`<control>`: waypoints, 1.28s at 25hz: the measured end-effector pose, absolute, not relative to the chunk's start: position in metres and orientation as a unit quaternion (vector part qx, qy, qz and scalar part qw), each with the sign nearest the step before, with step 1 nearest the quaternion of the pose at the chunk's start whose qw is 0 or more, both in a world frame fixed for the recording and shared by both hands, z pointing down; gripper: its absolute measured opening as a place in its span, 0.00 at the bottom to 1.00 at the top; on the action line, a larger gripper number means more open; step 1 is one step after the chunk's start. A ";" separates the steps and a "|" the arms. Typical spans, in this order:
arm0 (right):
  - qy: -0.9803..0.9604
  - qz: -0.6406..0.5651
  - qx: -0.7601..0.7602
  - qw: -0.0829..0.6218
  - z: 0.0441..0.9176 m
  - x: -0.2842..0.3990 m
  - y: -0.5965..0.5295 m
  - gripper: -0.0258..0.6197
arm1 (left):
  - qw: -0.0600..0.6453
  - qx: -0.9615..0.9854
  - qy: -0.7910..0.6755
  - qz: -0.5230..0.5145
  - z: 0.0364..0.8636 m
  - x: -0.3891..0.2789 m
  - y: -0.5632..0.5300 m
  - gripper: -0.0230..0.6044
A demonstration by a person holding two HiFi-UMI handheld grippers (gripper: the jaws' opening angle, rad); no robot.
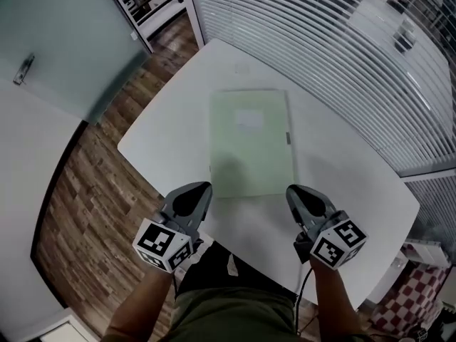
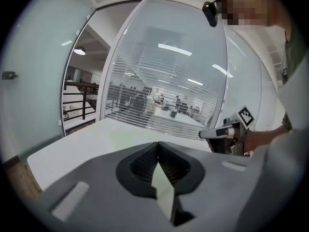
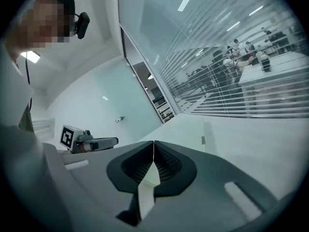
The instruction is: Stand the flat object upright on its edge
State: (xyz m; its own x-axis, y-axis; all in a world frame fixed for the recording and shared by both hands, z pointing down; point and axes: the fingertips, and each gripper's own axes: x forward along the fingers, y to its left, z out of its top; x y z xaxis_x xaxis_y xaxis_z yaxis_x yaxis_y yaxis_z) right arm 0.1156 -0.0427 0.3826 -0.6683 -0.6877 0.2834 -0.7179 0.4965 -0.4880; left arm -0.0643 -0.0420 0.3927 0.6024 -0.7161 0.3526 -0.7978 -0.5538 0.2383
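Observation:
A thin pale green booklet [image 1: 249, 141] with a white label lies flat in the middle of the white table [image 1: 356, 184]. My left gripper [image 1: 202, 188] hovers at the booklet's near left corner, jaws shut and holding nothing. At the near right corner my right gripper [image 1: 293, 192] is likewise shut and holds nothing. In the left gripper view the closed jaws [image 2: 158, 144] point across the table, and the right gripper [image 2: 212, 134] shows at the right. The right gripper view has its closed jaws [image 3: 153, 142] aimed along the booklet [image 3: 186, 134], with the left gripper [image 3: 104, 142] at the left.
The table stands in a corner by a glass wall with white blinds [image 1: 320, 41]. A frosted glass door [image 1: 64, 41] and wooden floor [image 1: 78, 205] lie to the left. A red checked item [image 1: 417, 298] sits on the floor at the lower right.

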 end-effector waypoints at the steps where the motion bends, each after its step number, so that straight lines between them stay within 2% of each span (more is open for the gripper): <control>1: -0.863 0.293 0.410 0.029 0.386 0.117 -0.047 0.06 | 0.188 0.875 -0.432 0.111 0.395 -0.065 -0.046 0.04; 18: -0.835 0.298 0.454 0.089 0.438 0.125 -0.125 0.07 | 0.205 0.878 -0.403 0.155 0.452 -0.080 -0.123 0.04; 21: -0.831 0.300 0.458 0.097 0.446 0.124 -0.135 0.12 | 0.215 0.879 -0.396 0.155 0.459 -0.079 -0.129 0.04; 28: -0.822 0.300 0.470 0.116 0.460 0.130 -0.150 0.22 | 0.224 0.877 -0.395 0.155 0.468 -0.082 -0.143 0.12; 32: -0.821 0.302 0.467 0.130 0.470 0.131 -0.154 0.33 | 0.233 0.875 -0.395 0.156 0.476 -0.083 -0.146 0.15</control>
State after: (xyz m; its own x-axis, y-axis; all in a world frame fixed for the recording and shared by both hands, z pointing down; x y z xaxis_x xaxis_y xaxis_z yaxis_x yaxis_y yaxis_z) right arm 0.1306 -0.1543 0.4701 -0.5298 -0.6881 0.4958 -0.8453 0.3805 -0.3751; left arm -0.0833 -0.1463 0.4755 0.6398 -0.6180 0.4569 -0.7633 -0.5801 0.2842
